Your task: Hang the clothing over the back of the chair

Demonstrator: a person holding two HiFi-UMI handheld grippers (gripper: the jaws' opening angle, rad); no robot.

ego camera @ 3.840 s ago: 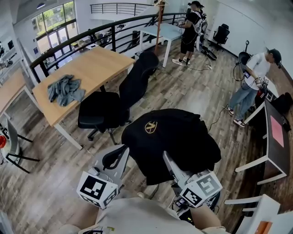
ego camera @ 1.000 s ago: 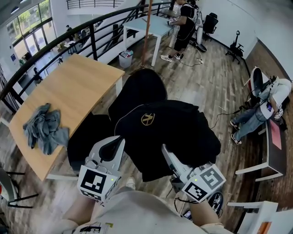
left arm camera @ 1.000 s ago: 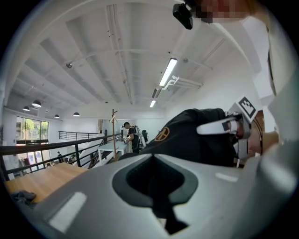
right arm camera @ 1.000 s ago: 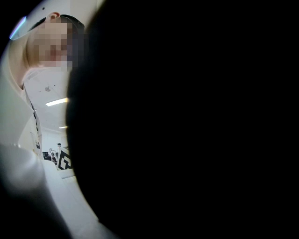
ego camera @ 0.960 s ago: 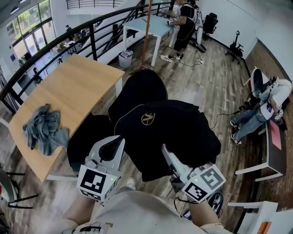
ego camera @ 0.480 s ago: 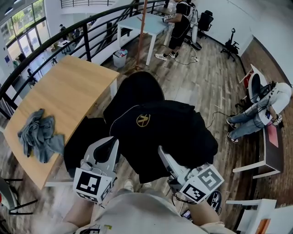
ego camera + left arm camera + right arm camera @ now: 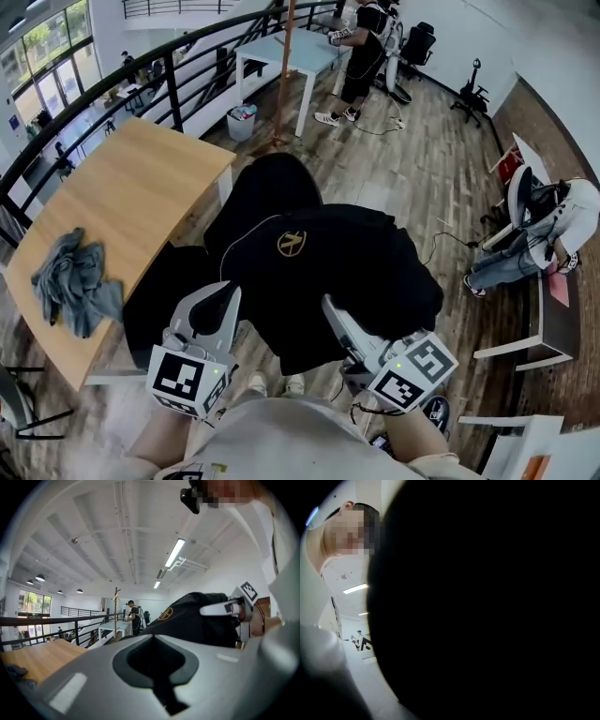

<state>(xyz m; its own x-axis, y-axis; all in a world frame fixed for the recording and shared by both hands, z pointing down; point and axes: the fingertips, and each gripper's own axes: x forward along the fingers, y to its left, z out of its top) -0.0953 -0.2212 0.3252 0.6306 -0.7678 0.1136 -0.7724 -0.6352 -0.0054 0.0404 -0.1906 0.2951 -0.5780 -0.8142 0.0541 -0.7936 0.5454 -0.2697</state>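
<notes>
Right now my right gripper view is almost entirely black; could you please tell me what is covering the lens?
Observer: A black garment with a gold emblem. The right gripper has its jaws closed on the garment's near edge, so cloth covers the camera.
Operator: Thank you. Where is the chair?
Observer: The black chair stands under the garment, its back showing past the garment's far edge, beside the wooden table.
Operator: Is anything lying on that table?
Observer: A crumpled grey cloth lies on it, well clear of the chair.
</notes>
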